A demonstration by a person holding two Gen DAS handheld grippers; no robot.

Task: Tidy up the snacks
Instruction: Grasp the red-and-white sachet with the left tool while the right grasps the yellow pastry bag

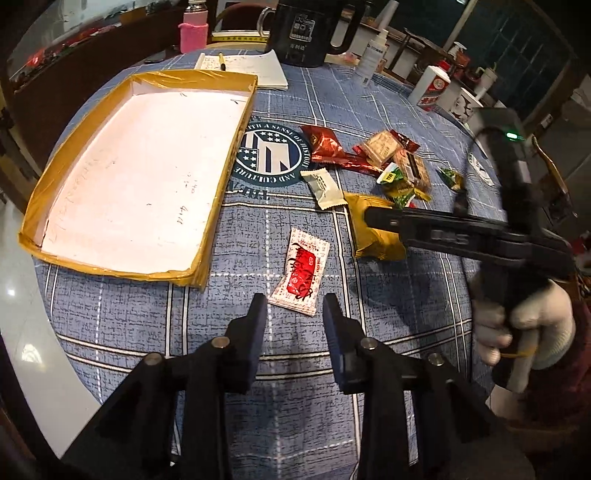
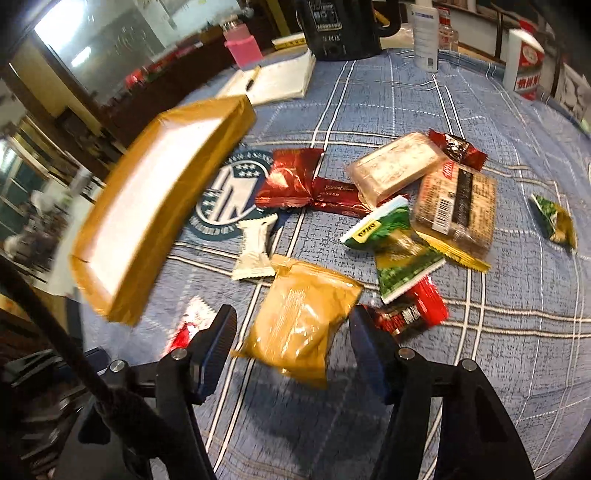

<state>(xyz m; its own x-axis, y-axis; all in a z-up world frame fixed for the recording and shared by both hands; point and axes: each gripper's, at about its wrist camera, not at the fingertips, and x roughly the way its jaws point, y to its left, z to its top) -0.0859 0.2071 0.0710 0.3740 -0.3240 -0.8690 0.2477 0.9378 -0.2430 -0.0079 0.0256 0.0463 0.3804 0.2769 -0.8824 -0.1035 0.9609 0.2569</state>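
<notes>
Blue cloth [image 1: 258,229] lies bare around both spread, empty grippers, left [image 1: 294,308] and right [image 2: 291,328].

A round table draped in a blue cloth with a white grid pattern [image 1: 369,92] and a printed dark-teal circular emblem [image 1: 271,153] fills the room's middle. Past its far edge stands a dark wooden chair back [image 1: 236,13]. A pale glossy floor [image 1: 22,295] reflects overhead light at the left edge. Dark multi-paned windows [image 1: 517,40] line the far right.
</notes>
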